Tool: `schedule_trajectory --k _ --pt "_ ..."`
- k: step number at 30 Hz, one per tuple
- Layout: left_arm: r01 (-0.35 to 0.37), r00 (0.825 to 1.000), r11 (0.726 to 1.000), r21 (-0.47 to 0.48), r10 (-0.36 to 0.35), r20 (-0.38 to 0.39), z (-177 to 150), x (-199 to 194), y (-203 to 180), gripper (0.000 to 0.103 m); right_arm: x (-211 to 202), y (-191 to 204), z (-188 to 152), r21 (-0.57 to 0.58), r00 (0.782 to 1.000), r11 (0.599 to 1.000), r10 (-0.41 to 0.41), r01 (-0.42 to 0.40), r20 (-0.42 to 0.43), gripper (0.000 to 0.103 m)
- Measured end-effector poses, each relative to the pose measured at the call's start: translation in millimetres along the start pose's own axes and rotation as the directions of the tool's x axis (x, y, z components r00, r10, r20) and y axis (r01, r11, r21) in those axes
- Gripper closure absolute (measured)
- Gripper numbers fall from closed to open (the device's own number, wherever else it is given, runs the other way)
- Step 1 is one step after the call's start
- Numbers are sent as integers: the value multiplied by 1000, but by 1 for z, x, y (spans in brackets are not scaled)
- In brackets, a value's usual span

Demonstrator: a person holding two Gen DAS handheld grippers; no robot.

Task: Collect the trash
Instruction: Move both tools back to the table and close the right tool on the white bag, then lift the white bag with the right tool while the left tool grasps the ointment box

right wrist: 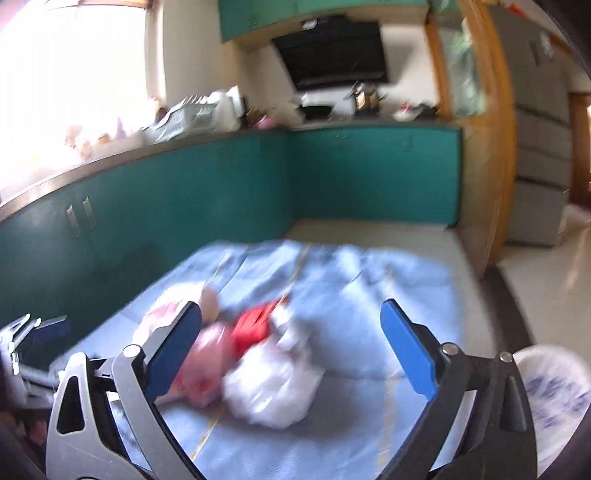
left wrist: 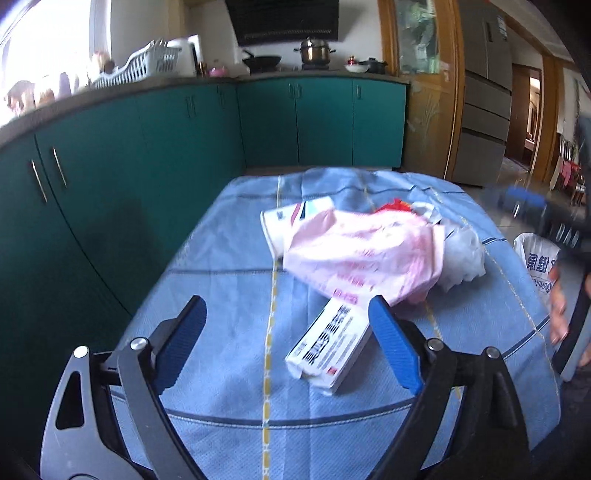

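Both tools, left tool (left wrist: pixel 286 345) and right tool (right wrist: pixel 291 350), are hovering with jaws apart and empty over the desk (left wrist: pixel 221 369), where a stiff, light medicine box (left wrist: pixel 328 349) and soft, crumpled plastic bags (left wrist: pixel 362 258) are lying, likely easiest pinched at a fold.

Home kitchen: teal cabinets (left wrist: pixel 303 122), stove pots (left wrist: pixel 314 51), range hood (left wrist: pixel 284 20).

I see teal cabinet doors (left wrist: pixel 92 177) running under a long dark countertop (left wrist: pixel 110 86). On it I make out a white plastic dish rack (left wrist: pixel 138 66), a black wok (left wrist: pixel 262 61) and a steel lidded pot (left wrist: pixel 314 50) beneath a black range hood (left wrist: pixel 282 20). A grey multi-door fridge (left wrist: pixel 484 96) stands past a wooden door frame (left wrist: pixel 452 88). Pale floor tiles (right wrist: pixel 369 230) show beyond.
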State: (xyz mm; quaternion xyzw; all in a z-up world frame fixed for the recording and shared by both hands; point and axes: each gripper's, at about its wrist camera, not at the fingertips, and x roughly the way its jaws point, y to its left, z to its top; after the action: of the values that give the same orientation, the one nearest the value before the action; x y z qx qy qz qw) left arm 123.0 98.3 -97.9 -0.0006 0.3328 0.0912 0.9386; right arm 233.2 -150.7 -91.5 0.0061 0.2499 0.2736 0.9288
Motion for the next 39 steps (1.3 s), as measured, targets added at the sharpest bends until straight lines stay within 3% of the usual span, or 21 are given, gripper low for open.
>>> schedule_trajectory --k 1,2,12,19,21,23,29,39 --pt "-2 1000 1000 -9 2 -12 -3 3 5 14 15 3 -6 -21 997 1000 -6 4 -82 7" --pt "-6 1000 1000 -15 6 -24 -5 5 9 14 24 6 -8 -40 993 999 -28 24 -113 7" --pt "3 998 1000 -30 -5 -64 -15 12 20 14 59 4 -18 -27 967 1000 -19 13 -254 7" --pt "13 997 1000 -12 -14 -75 -18 11 13 13 68 17 -34 -67 952 998 -21 1 -306 8" --pt "12 997 1000 -6 -12 -76 -19 10 11 13 67 18 -35 -64 952 998 -11 -9 -305 13" --pt "10 997 1000 -4 -10 -76 -19 9 10 12 67 18 -34 -46 952 998 22 -38 -307 30" --pt "4 997 1000 5 -4 -80 -21 8 7 11 62 19 -37 -48 948 996 52 -71 -313 58" --pt "-2 996 1000 8 3 -84 -23 7 6 11 22 -2 -41 -22 958 999 40 -48 -285 61"
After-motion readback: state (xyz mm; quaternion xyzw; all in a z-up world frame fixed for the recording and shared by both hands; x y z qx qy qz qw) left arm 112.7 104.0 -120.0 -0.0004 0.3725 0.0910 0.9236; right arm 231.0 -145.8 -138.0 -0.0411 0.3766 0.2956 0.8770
